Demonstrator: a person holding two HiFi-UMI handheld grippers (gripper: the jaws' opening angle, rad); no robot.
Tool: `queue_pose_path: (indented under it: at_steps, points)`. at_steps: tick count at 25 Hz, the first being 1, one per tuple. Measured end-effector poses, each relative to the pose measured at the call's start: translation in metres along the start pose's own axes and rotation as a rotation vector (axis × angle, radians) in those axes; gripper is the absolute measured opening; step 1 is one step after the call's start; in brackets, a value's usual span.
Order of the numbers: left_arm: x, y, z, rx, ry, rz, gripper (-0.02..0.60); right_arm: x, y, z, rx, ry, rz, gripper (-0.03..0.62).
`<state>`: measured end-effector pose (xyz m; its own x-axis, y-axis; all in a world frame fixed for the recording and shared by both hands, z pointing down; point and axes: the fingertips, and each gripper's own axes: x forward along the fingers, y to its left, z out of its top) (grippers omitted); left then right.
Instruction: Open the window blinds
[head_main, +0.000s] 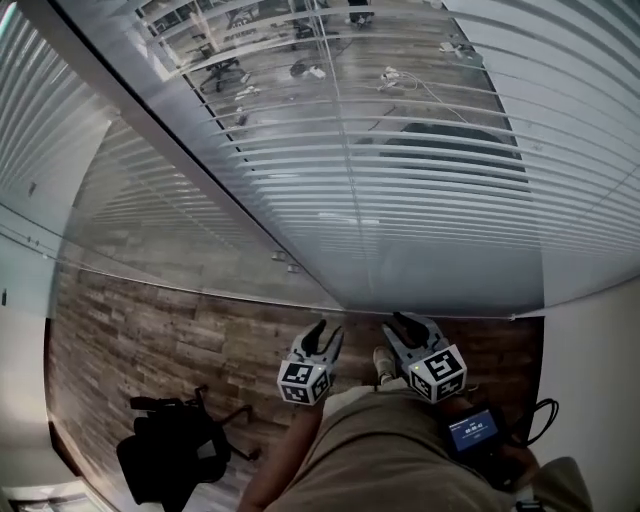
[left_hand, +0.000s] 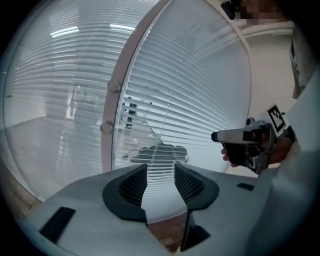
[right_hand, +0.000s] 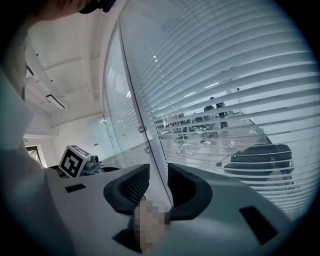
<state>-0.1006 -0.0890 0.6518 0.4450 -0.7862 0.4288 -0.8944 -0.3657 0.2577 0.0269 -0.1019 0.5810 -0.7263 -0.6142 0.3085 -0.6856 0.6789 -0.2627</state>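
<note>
I reckon the frame's round knobs (head_main: 281, 257) tilt the blinds (head_main: 430, 210) ahead, so my left claw (head_main: 322, 337), released and empty, should rise and clench one squarely, while my right claw (head_main: 412, 327), equally released, waits aside.

A black office chair (head_main: 172, 455) is seen on the wood-plank floor (head_main: 140, 335) near its left edge; the right edge is bounded by a white wall (head_main: 592, 370).
</note>
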Motion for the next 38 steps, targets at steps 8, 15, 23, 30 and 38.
queue_pose_path:
  at_steps: [8,15,23,30,38]
  points:
    - [-0.077,-0.020,-0.009,0.018,-0.027,-0.042,0.184,-0.035,0.083,-0.007,-0.021,0.018,-0.019,0.120]
    - [-0.151,-0.006,-0.069,0.006,-0.032,-0.053,0.184,-0.048,0.163,-0.060,-0.029,0.024,-0.024,0.120]
    - [-0.213,-0.036,-0.110,-0.002,-0.044,-0.106,0.184,-0.102,0.227,-0.102,-0.033,0.044,-0.058,0.120]
    - [-0.267,-0.068,-0.141,0.022,-0.036,-0.145,0.184,-0.157,0.272,-0.134,-0.012,0.021,-0.111,0.120]
    - [-0.292,-0.086,-0.157,0.026,-0.022,-0.151,0.184,-0.182,0.290,-0.148,0.006,0.014,-0.118,0.120]
